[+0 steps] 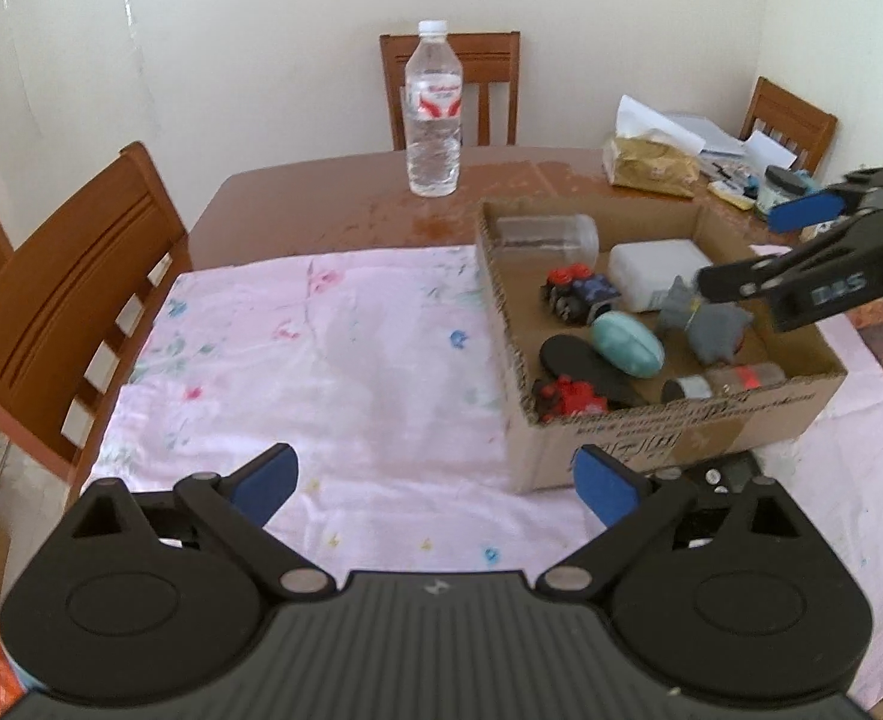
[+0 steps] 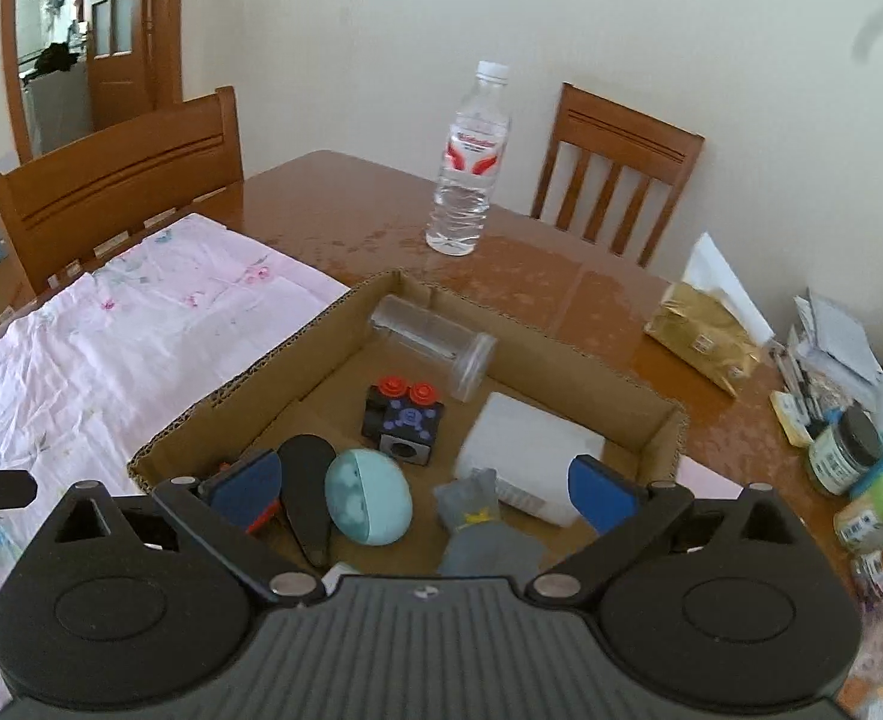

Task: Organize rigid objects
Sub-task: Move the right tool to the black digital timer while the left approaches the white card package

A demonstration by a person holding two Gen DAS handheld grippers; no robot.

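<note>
Both tools stand wide apart and grip nothing. Left tool (image 1: 435,486) hovers over the pink floral cloth (image 1: 297,360) on the brown wooden worktop (image 1: 333,192), just beside the near wall of the shallow brown cardboard box (image 1: 681,426). Right tool (image 2: 423,489) hangs over the box interior with the grey plush-looking figure (image 2: 477,516) lying loose between its pads, not pinched (probably just dropped there). Collected in the box: clear plastic jar (image 2: 435,342) on its side, white rectangular block (image 2: 531,450), teal egg-shaped case (image 2: 369,495), black oval paddle (image 2: 306,480), dark toy with red knobs (image 2: 405,414). Everything sits in the one box, so sorting looks nearly done. Clear water bottle (image 1: 433,114) stands upright, well apart, outside.
</note>
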